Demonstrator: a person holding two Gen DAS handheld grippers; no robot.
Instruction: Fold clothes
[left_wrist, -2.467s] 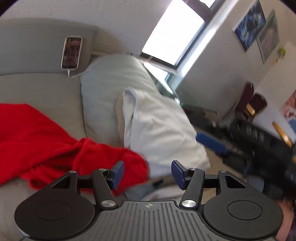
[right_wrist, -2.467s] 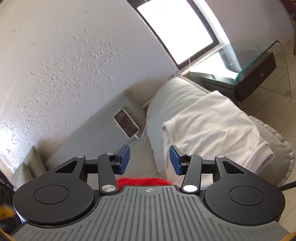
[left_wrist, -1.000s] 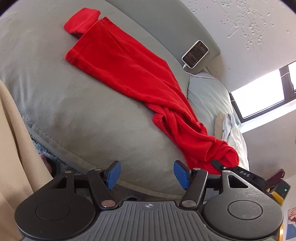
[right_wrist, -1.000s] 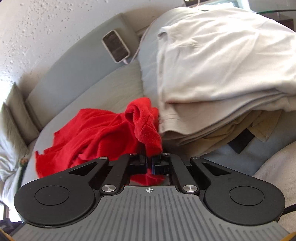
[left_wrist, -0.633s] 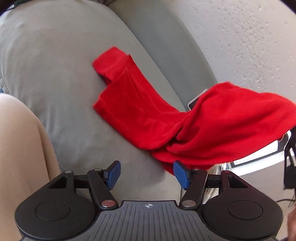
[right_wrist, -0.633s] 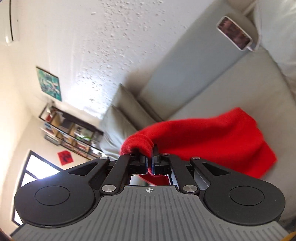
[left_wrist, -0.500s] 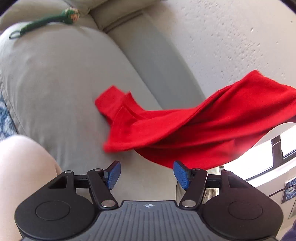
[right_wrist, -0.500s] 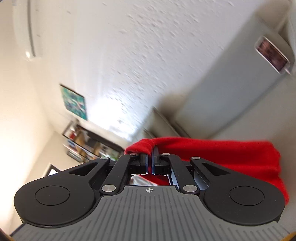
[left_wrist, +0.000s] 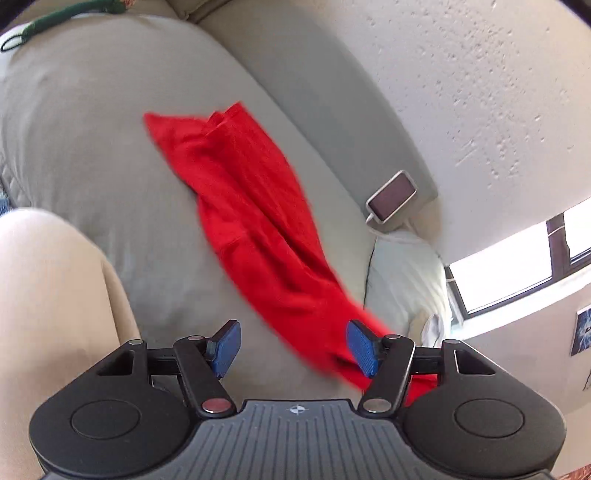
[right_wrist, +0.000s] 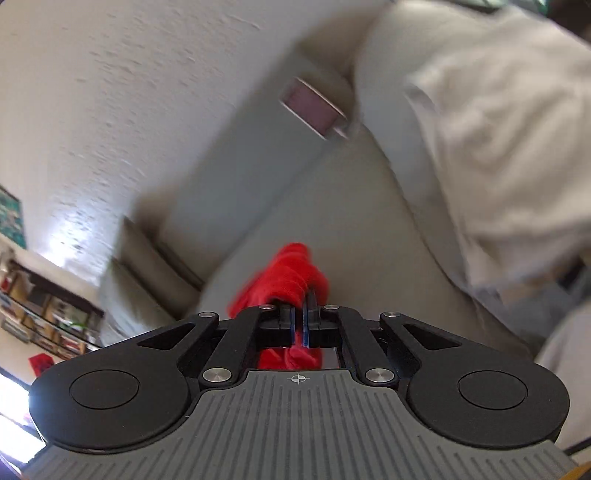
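Red garment (left_wrist: 255, 229) stretched diagonally across grey sofa seat (left_wrist: 92, 155), upper centre to lower right of left wrist frame; its lower end passes behind the right-hand blue pad. No containers visible. Left gripper (left_wrist: 293, 347): jaws apart, nothing between the pads, angled down over the seat. Right gripper (right_wrist: 303, 326): jaws together, clamped on a bunched fold of the garment at frame centre; view blurred. Phone (left_wrist: 393, 195) on the backrest.

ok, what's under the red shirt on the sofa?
Under the red shirt only the grey sofa cushion shows around it. Anything beneath the cloth itself is covered. Its near end runs behind the left tongs.
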